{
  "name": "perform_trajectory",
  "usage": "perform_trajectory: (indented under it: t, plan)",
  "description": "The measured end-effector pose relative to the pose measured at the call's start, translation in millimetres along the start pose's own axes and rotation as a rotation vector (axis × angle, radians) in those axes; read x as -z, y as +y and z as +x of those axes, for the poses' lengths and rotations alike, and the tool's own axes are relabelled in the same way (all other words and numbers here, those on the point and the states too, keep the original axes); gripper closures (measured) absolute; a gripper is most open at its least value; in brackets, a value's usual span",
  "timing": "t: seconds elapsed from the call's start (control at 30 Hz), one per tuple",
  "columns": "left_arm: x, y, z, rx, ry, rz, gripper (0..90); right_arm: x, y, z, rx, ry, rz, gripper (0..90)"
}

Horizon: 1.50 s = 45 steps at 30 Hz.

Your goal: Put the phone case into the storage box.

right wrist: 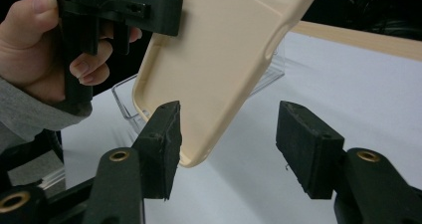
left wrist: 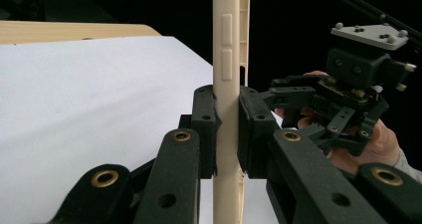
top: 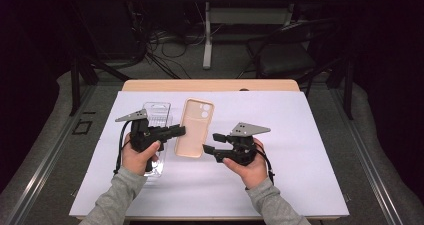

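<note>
Covering most of the lower half of the high view, a white sheet (top: 280, 175) lies over the wooden surface (top: 210, 85), whose bare edge shows along the top of the sheet. Next in size, a beige phone case (top: 194, 127) sits just left of the frame's centre, held clear of the sheet with its camera cutout at the upper end. A clear plastic package (top: 156, 114) lies flat on the sheet at centre left, partly under the person's left hand (top: 137, 155).

The left gripper (top: 176, 131), centre left in the high view, has its jaws pinching the phone case across its left side wall; in the left gripper view the case (left wrist: 228, 84) stands as an upright strip in the middle of the frame, with both pads pressed against it.

The right gripper (top: 210, 142), just right of centre in the high view, has its jaws spread. In the right gripper view the bottom corner of the case (right wrist: 224, 69) hangs between them, close beside the left pad, well apart from the right pad; I cannot tell whether the left pad touches it
</note>
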<state>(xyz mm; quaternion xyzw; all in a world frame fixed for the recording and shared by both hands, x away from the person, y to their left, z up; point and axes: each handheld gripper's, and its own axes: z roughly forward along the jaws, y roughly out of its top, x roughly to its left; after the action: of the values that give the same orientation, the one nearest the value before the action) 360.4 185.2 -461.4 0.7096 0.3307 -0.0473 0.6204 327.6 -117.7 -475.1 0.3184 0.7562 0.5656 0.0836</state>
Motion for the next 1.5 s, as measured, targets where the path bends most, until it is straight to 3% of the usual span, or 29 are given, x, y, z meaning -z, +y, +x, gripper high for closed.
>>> perform_trajectory:
  t: [0.2,0.93,1.5]
  plan:
    - [-2.2,-1.0,-1.9,0.0,-0.024,0.006,80.6,1.6,-0.2,-8.8,-0.055,0.021,0.023,43.3]
    - [-9.4,-4.7,-8.4,-0.019,-0.062,0.018,80.6,5.2,-0.3,-18.1,-0.135,0.083,0.016,48.0]
    - [-16.2,-9.0,-11.3,-0.032,-0.077,0.032,80.6,7.9,-1.7,-25.0,-0.209,0.144,0.026,64.9]
